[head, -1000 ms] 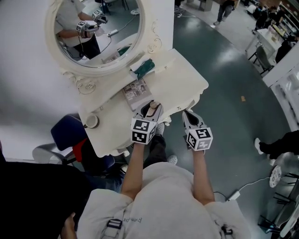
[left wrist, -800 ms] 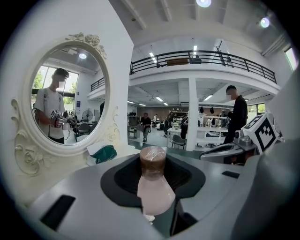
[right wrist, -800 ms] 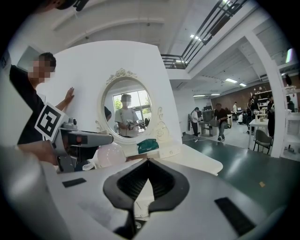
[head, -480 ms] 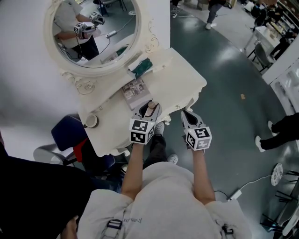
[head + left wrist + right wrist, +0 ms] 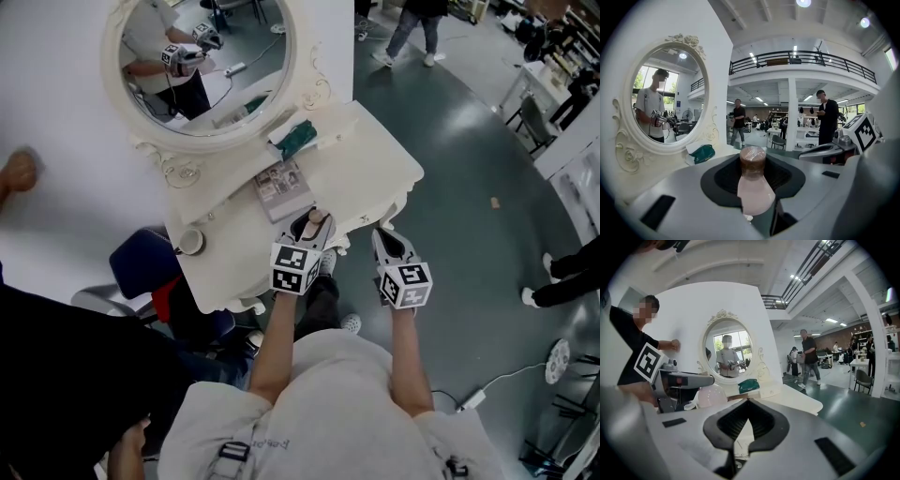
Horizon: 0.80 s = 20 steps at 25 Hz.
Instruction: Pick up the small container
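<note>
Head view: the left gripper [image 5: 312, 228] grasps the small pale-pink, brown-capped bottle-shaped container [image 5: 317, 217] at the front edge of the cream vanity table [image 5: 375, 169]. The right gripper [image 5: 386, 240] is just beside it.

Left gripper view: the container stands upright between the jaws, long axis vertical, cap up.

Right gripper view: the jaws seem closed and empty.

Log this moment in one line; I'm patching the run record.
left gripper: shut on small container | right gripper: shut, empty | both by dressing table edge
</note>
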### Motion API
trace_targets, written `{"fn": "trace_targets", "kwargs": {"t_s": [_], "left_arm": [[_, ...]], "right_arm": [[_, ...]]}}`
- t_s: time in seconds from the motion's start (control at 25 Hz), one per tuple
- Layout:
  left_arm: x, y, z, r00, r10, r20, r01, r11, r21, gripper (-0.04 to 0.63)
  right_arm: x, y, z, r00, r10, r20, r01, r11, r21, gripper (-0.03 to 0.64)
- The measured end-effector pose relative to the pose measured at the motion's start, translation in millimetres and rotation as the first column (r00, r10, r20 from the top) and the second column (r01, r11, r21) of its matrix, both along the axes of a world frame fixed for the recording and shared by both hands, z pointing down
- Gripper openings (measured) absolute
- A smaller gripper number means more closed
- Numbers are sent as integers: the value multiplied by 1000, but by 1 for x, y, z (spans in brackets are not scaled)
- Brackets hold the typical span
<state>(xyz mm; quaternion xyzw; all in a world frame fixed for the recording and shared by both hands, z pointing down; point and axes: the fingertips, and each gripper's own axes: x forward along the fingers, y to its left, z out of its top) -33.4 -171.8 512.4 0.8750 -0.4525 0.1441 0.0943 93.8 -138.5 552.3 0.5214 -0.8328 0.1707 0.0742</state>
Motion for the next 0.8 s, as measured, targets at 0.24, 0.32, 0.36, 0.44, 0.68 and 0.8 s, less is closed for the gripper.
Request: {"fn": "trace_targets", "kwargs": {"t_s": [0.24, 0.32, 0.36, 0.44, 0.68, 0.8], "left_arm": [[-4, 1, 0, 1000, -3, 4, 3, 1000, 2, 153], [-5, 1, 1, 1000, -2, 5, 2, 1000, 2, 153], [-5, 1, 1, 1000, -1, 6, 1, 1000, 2, 153], [-5, 0, 1, 1000, 3, 10, -3, 1000, 3, 153], [-2, -1, 1, 1000, 13, 19, -13, 1000, 7, 153], [0, -1, 0, 1000, 20, 20, -20, 1000, 6, 153]], "right_arm": [[-2, 0, 1, 1000, -8, -5, 8, 1000, -2, 17], [-3, 0, 1, 1000, -10, -6, 10, 1000, 0, 17], [-4, 0, 1, 1000, -11, -6, 11, 1000, -1, 17], [-6, -1, 3, 1000, -15, -6, 15, 1000, -5, 17], [-10, -1, 4, 1000, -28, -12, 28, 1000, -4, 17], [-10, -2, 2, 999, -31, -11, 31, 1000, 0, 17]]}}
